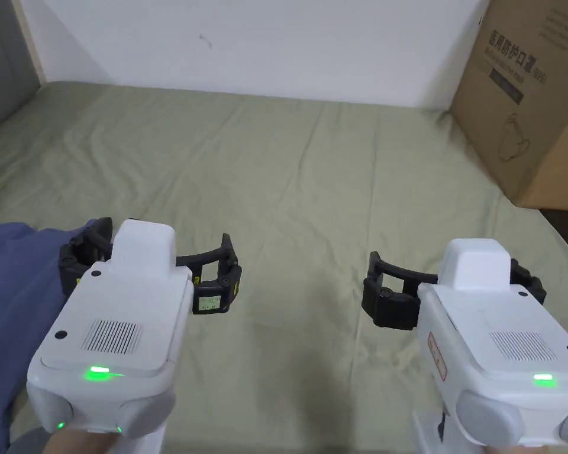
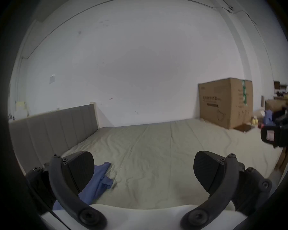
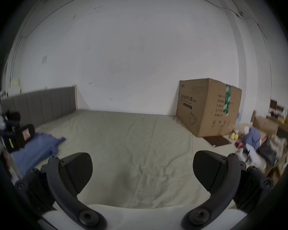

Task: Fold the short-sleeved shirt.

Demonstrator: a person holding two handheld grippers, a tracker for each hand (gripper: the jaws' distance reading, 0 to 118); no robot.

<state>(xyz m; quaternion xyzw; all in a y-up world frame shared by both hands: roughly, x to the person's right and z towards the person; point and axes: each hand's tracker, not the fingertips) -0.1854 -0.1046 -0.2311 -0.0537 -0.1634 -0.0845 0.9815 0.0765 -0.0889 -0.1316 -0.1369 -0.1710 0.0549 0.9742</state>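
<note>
A blue short-sleeved shirt (image 1: 10,301) lies crumpled on the bed's left side, partly cut off by the frame edge. My left gripper (image 1: 152,257) hovers open right beside its edge, with nothing between the jaws. In the left gripper view the shirt (image 2: 101,180) lies by the left jaw and partly behind it. My right gripper (image 1: 452,269) hangs open over bare sheet, well right of the shirt. The right gripper view has the shirt (image 3: 38,149) at the far left, under the left gripper (image 3: 17,134).
An olive, wrinkled sheet (image 1: 312,177) covers the bed. A big cardboard box (image 1: 531,100) stands at the back right corner. A grey padded headboard (image 2: 53,130) runs along the left. A white wall closes the far side. Clutter (image 3: 256,142) lies on the floor beyond the right edge.
</note>
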